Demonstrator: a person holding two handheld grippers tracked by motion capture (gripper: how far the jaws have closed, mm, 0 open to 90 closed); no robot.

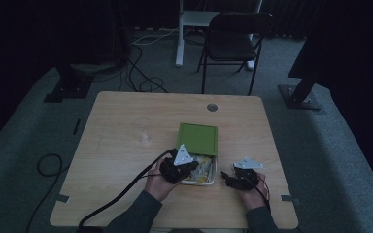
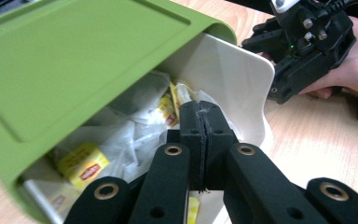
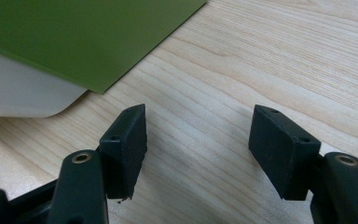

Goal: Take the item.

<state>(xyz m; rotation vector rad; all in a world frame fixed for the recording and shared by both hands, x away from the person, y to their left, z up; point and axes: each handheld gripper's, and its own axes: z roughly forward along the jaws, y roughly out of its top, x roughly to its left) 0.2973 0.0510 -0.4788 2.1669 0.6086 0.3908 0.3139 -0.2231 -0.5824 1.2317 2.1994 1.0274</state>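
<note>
A white box stands near the table's front edge, its green lid slid toward the far side so the near end is uncovered. Yellow-labelled tea bags in white wrappers lie inside, under the lid and against the white wall. My left gripper is shut, its tips over the tea bags at the uncovered end; I cannot make out anything pinched between the jaws. My right gripper is open and empty, low over bare wood just right of the box, near the lid's corner.
The light wooden table has a round cable hole at its far edge. A black folding chair and a white desk leg stand beyond it. Cables lie on the grey carpet at left.
</note>
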